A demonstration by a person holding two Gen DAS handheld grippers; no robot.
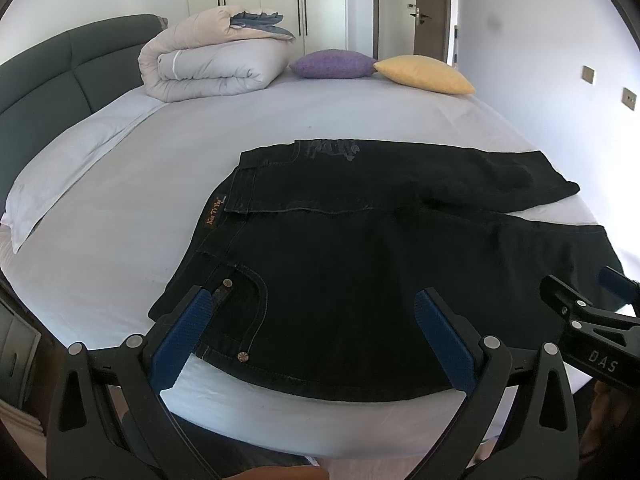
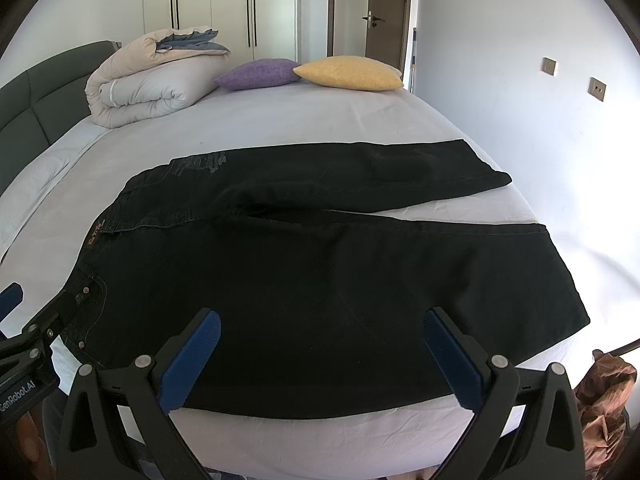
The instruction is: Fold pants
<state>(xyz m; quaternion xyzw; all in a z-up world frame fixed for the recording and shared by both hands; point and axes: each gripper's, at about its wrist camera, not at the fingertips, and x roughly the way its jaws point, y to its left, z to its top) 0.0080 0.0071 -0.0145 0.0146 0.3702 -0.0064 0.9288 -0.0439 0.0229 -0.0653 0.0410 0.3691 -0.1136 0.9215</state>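
Black jeans [image 1: 360, 248] lie flat on the white bed sheet [image 1: 160, 168], waistband to the left and both legs stretching right. The far leg [image 2: 380, 176] and near leg [image 2: 400, 280] part at the hems. My left gripper [image 1: 314, 302] is open above the near edge by the front pocket with copper rivets [image 1: 241, 356]. My right gripper [image 2: 322, 322] is open above the near leg's thigh. Nothing sits between either pair of blue pads. Each gripper shows at the edge of the other's view: the right gripper [image 1: 592, 312], the left gripper [image 2: 24, 344].
A rolled duvet [image 1: 216, 60] lies at the bed's far side, with a purple cushion [image 1: 332, 64] and a yellow cushion [image 1: 424, 74] beside it. A green headboard [image 1: 48, 76] stands left. A white pillow [image 1: 60, 172] lies left. Brown cloth [image 2: 604, 396] sits off the bed's right corner.
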